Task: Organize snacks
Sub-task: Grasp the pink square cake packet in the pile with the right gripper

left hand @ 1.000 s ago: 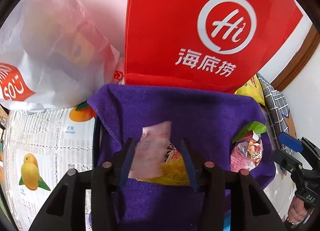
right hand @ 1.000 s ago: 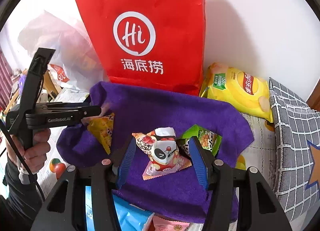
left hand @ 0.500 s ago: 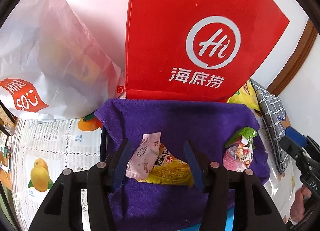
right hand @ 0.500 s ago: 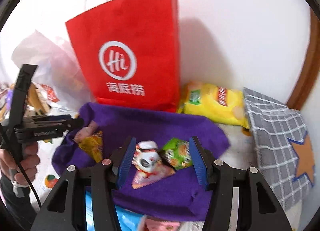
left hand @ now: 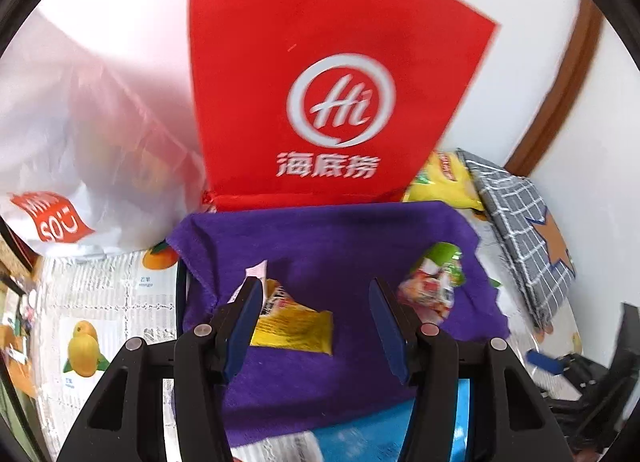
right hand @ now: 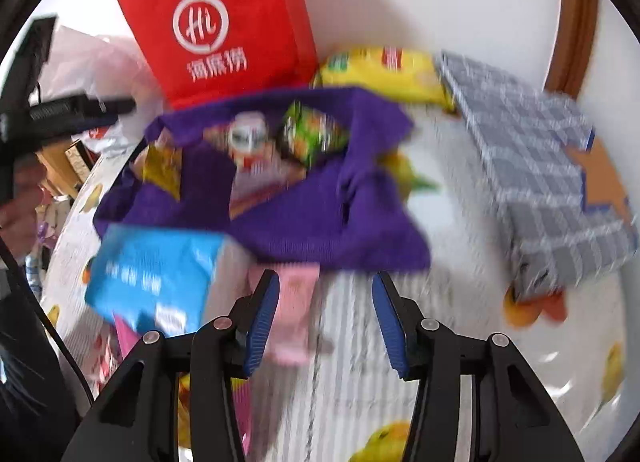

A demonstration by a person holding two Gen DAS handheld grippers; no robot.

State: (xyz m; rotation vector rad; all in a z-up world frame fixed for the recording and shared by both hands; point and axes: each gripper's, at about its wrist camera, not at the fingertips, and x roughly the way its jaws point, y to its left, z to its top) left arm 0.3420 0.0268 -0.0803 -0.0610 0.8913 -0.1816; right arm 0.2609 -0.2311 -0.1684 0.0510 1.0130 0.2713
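Observation:
A purple cloth [left hand: 320, 246] lines a basket that holds a yellow packet [left hand: 296, 326], a pink-white packet [left hand: 258, 270] and green and red packets [left hand: 434, 286]. My left gripper [left hand: 314, 288] hovers open above the yellow packet and touches nothing. In the blurred right wrist view my right gripper [right hand: 323, 282] hangs over the table in front of the cloth [right hand: 320, 213]. Its jaws are closing, with a pink packet [right hand: 294, 302] lying below between them, close to the left finger; the pads do not press on it. A blue packet [right hand: 156, 274] lies left of it.
A red paper bag [left hand: 320, 61] stands behind the basket, with a white plastic bag [left hand: 80, 133] to its left. A yellow chip bag [right hand: 380, 69] and a grey checked cushion [right hand: 532, 165] lie at the right. A fruit-print cloth [right hand: 400, 362] covers the table.
My left gripper has lifted and drawn back from the yellow and pink packets. My right gripper has pulled back out of the basket to the table in front, and its jaws have narrowed.

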